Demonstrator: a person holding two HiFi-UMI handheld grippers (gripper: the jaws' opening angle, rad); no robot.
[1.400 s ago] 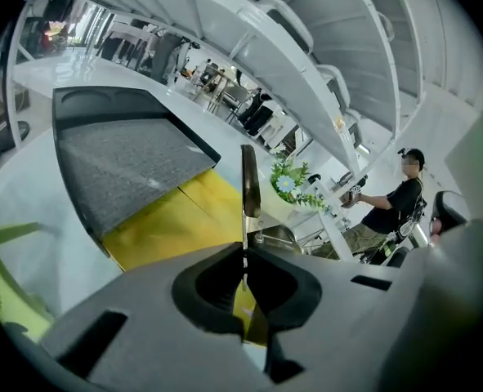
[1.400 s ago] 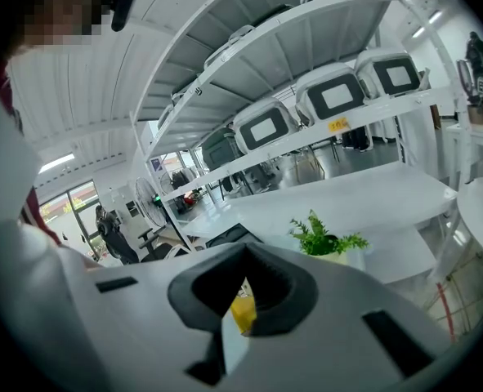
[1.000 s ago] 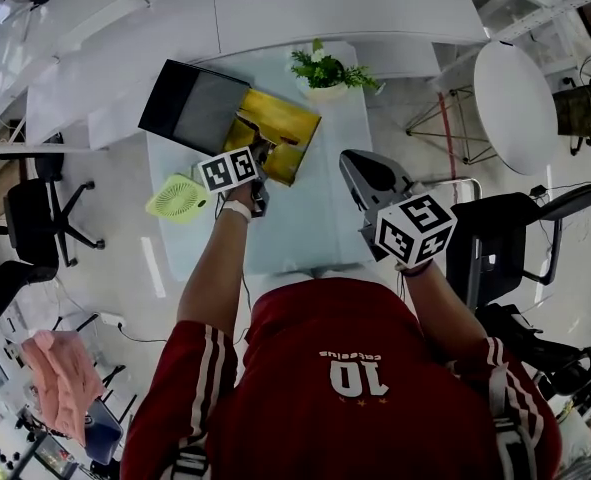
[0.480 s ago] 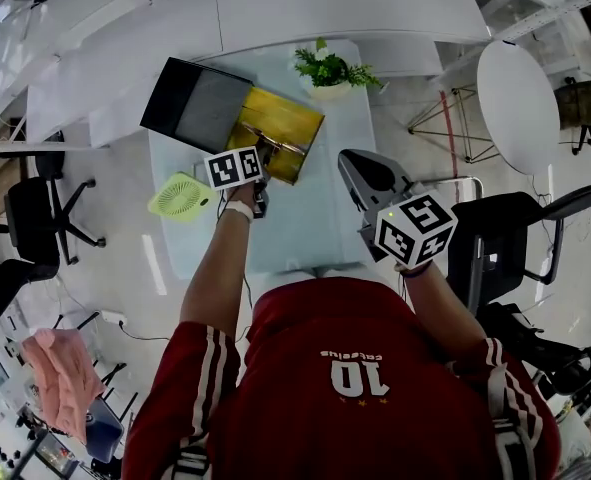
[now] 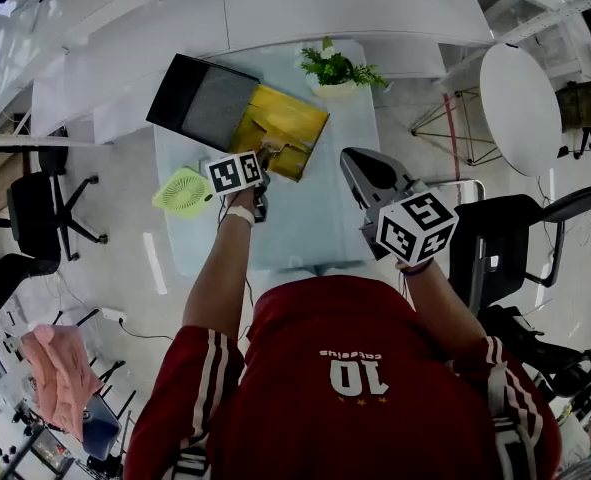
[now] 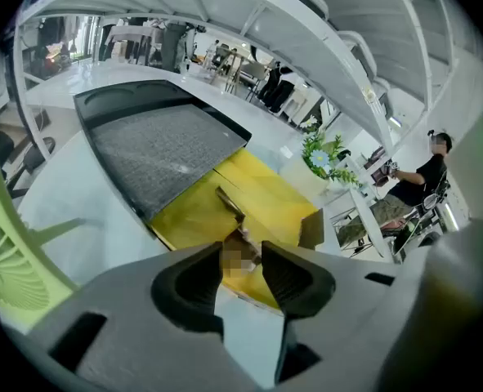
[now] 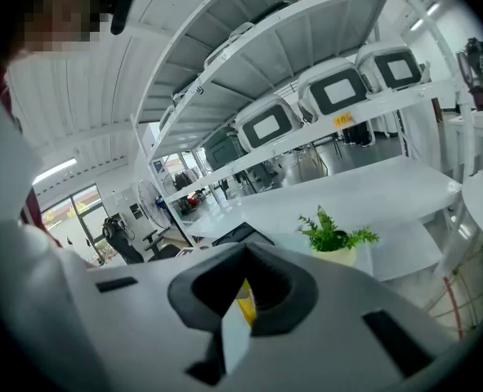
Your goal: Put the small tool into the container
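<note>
The container is a yellow-lined box (image 5: 287, 126) (image 6: 278, 190) lying open on the table, its black lid with grey foam (image 5: 203, 96) (image 6: 155, 141) folded back to the left. A small brownish tool (image 6: 230, 203) lies inside on the yellow lining. My left gripper (image 5: 265, 154) (image 6: 241, 256) hovers over the box's near edge. Its jaws are opening, and the tool's near end shows in the gap, free of the pads. My right gripper (image 5: 353, 164) (image 7: 243, 253) is held up off the table's right side, shut and empty.
A light green hand fan (image 5: 183, 190) (image 6: 2, 256) lies left of the left gripper. A potted plant (image 5: 337, 71) (image 6: 323, 155) (image 7: 333, 238) stands at the glass table's (image 5: 315, 223) far edge. Office chairs and a round white table (image 5: 520, 93) flank it. A seated person (image 6: 425, 174) is far right.
The left gripper stays over the yellow box's near edge and the right gripper holds its place. The head view has shifted slightly.
</note>
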